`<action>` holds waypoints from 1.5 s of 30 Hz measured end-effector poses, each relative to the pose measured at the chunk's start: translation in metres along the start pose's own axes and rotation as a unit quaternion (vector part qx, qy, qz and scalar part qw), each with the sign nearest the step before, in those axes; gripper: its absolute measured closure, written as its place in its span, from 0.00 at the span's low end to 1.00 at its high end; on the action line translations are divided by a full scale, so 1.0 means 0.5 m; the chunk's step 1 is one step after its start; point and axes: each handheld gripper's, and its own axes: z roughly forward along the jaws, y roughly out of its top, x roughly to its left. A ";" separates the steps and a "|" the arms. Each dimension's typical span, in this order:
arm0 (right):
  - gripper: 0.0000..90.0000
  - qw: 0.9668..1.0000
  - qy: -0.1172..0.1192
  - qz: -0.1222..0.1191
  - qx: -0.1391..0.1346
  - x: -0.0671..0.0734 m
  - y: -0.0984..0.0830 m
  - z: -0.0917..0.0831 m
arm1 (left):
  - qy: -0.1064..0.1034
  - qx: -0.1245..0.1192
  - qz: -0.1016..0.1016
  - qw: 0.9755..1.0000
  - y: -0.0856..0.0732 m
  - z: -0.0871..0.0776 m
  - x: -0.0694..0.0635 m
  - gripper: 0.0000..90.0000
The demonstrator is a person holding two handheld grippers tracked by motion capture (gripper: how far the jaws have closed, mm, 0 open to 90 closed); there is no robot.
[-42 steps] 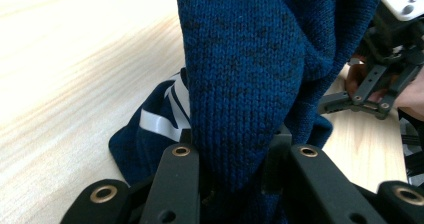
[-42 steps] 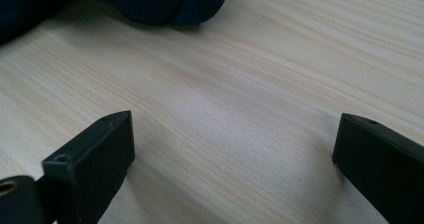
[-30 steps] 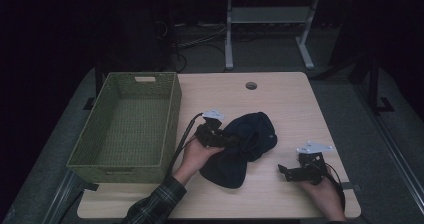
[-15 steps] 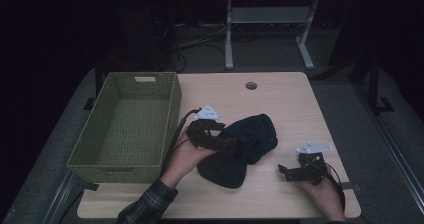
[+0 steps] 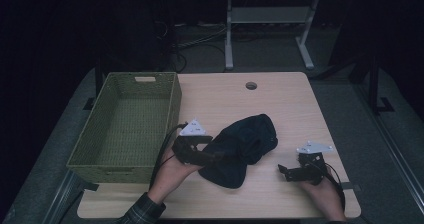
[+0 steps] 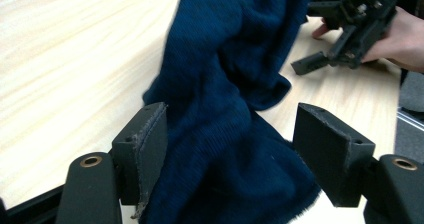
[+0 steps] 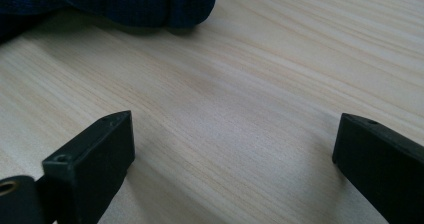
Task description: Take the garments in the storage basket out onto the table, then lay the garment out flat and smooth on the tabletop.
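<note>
Left gripper (image 5: 212, 156): I hold it in my left hand, at the left edge of the dark blue cloth. Its jaws have just been opening and now stand apart; the cloth lies between them but the pads do not press it. In the left gripper view one pad (image 6: 142, 154) touches the fabric edge, the other stands free of it.

Dark blue cloth (image 5: 242, 146): it lies crumpled in a heap on the table, in the middle of the near half, just beside the basket and not in it. In the left gripper view (image 6: 225, 109) I see a knitted, ribbed texture.

Right gripper (image 5: 295, 171): I hold it in my right hand, low over the table near its right front corner. Its jaws are wide apart with nothing between them, only bare wood. It points to the cloth but is apart from it.

Basket (image 5: 125, 164): woven, green, rectangular, it stands on the left side of the table.

Table (image 5: 280, 104): light wood, with a round hole near the far edge.
</note>
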 end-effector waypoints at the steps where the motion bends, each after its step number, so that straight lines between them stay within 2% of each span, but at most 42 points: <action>1: 0.03 1.000 0.000 -0.001 0.000 0.000 0.000 0.000 | -0.001 0.000 0.002 1.000 -0.005 -0.001 -0.003 0.33; 6: 0.03 1.000 0.000 -0.001 0.000 0.000 0.000 0.000 | -0.010 0.004 0.012 1.000 -0.029 0.006 -0.022 0.37; 9: 0.03 1.000 0.000 -0.001 0.000 0.000 0.000 0.000 | -0.012 0.023 0.016 1.000 -0.055 0.022 -0.029 0.40; 12: 0.03 1.000 0.000 -0.001 0.000 0.000 0.000 0.000 | -0.009 0.035 0.014 0.999 -0.075 0.029 -0.032 0.47; 14: 0.03 1.000 0.000 -0.001 0.000 0.000 0.000 0.000 | -0.006 0.043 0.016 0.999 -0.085 0.029 -0.032 0.57; 15: 0.03 1.000 0.000 -0.001 0.000 0.000 0.000 0.000 | -0.008 0.045 0.010 0.999 -0.090 0.029 -0.030 0.62; 16: 0.03 1.000 0.000 -0.001 0.000 0.000 0.000 0.000 | -0.008 0.045 0.010 0.999 -0.090 0.029 -0.030 0.70; 20: 0.03 1.000 0.000 -0.001 0.000 0.000 0.000 0.000 | -0.004 0.071 0.001 0.997 -0.104 0.041 -0.028 0.92; 22: 0.03 1.000 0.000 -0.001 0.000 0.000 0.000 0.000 | 0.002 0.082 0.004 0.997 -0.109 0.048 -0.027 0.98; 29: 0.04 1.000 0.000 0.000 0.005 0.000 0.003 0.000 | 0.006 0.112 0.003 0.994 -0.126 0.075 -0.024 1.00; 30: 0.07 1.000 0.001 -0.002 0.011 0.001 0.006 -0.001 | 0.003 0.120 0.004 0.993 -0.128 0.079 -0.024 1.00; 32: 0.16 1.000 0.008 -0.009 0.018 0.004 0.013 -0.003 | 0.002 0.120 0.004 0.993 -0.129 0.081 -0.026 1.00; 35: 0.21 1.000 0.020 -0.010 0.021 0.003 0.022 -0.009 | -0.005 0.120 -0.001 0.993 -0.129 0.081 -0.021 1.00; 40: 0.25 0.999 0.040 -0.009 0.008 -0.001 0.040 -0.030 | -0.006 0.118 -0.003 0.993 -0.130 0.081 -0.020 1.00; 45: 0.28 0.996 0.080 -0.012 -0.023 -0.004 0.063 -0.063 | -0.006 0.118 -0.003 0.993 -0.130 0.081 -0.019 1.00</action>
